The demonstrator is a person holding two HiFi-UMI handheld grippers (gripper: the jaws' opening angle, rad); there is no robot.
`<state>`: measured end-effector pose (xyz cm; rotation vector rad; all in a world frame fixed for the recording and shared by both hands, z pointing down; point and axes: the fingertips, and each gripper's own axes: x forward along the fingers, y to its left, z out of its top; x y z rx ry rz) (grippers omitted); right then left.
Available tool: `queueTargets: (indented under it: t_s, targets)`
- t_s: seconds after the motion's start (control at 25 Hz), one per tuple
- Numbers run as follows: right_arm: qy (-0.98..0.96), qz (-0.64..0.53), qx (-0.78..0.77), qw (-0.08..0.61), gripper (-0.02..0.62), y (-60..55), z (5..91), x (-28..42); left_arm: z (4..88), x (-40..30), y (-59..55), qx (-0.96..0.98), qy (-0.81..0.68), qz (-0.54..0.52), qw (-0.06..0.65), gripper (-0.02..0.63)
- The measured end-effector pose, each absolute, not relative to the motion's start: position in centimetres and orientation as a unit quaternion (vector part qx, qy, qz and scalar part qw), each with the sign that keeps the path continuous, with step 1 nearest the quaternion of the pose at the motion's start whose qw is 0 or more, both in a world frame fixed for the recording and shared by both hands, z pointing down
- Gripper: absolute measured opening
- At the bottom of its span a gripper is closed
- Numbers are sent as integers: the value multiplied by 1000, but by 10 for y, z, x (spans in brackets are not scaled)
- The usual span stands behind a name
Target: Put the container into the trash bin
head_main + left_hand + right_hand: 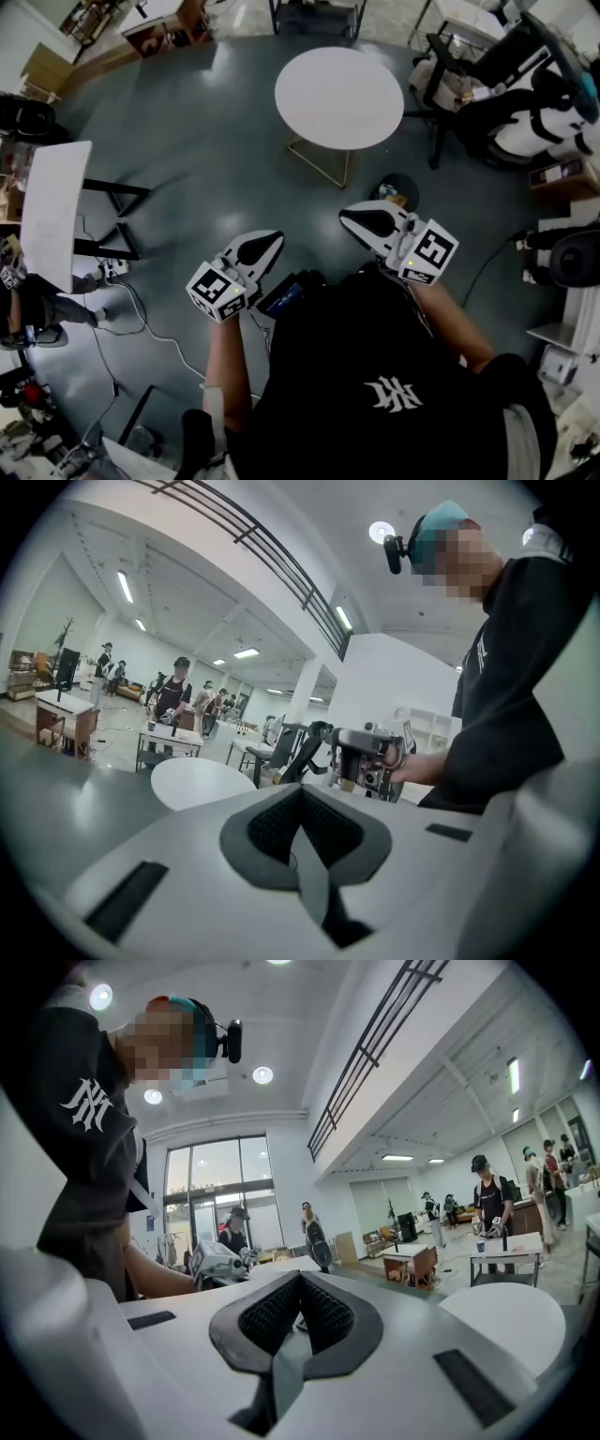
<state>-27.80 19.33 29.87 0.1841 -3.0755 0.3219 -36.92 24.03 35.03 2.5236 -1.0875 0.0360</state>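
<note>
Both white hand-held units, left gripper (270, 241) and right gripper (353, 218), have their jaws fully closed with nothing held. No container is identifiable on the round white table (309, 75). The round dark trash bin (413, 184) stands on the grey floor (206, 141) just beyond the right gripper, which is the nearer one. A pale item (392, 195) inside may be the container. Its long axis and heading cannot be determined.

Black T-shirt (328, 366) with white emblem (392, 394), plus white, black-padded left hand-held gripper (273, 238) and right hand-held gripper (346, 217) bearing marker cubes (217, 292).
</note>
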Motion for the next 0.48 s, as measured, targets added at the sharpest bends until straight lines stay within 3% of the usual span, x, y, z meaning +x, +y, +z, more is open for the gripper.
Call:
queueTargets:
  t_s: [0.48]
  targets:
    - [-987, 133, 90, -12, 35, 200, 305, -251, 355, -355, 241, 908, -379, 27, 178, 2]
